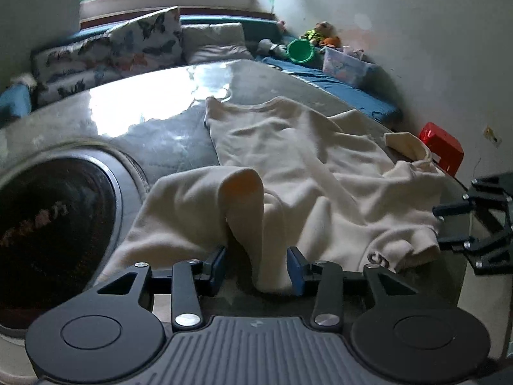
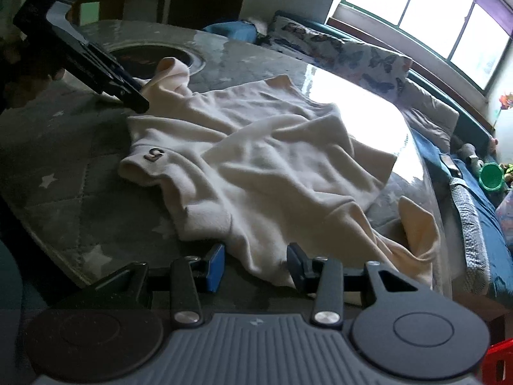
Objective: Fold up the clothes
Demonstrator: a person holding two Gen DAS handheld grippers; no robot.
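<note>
red box in left view, numbered cuff in right

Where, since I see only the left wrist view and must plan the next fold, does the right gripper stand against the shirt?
Observer: The right gripper sits at the near edge of the shirt, jaws apart, with cloth lying loose between them.
Operator: And the mark on the sleeve cuff? It's cut off for me.
Observer: Here it shows whole: a dark figure like a 5, facing up.
Operator: Anything beyond the far side of the table?
Observer: A dark cabinet stands there in shadow.
</note>
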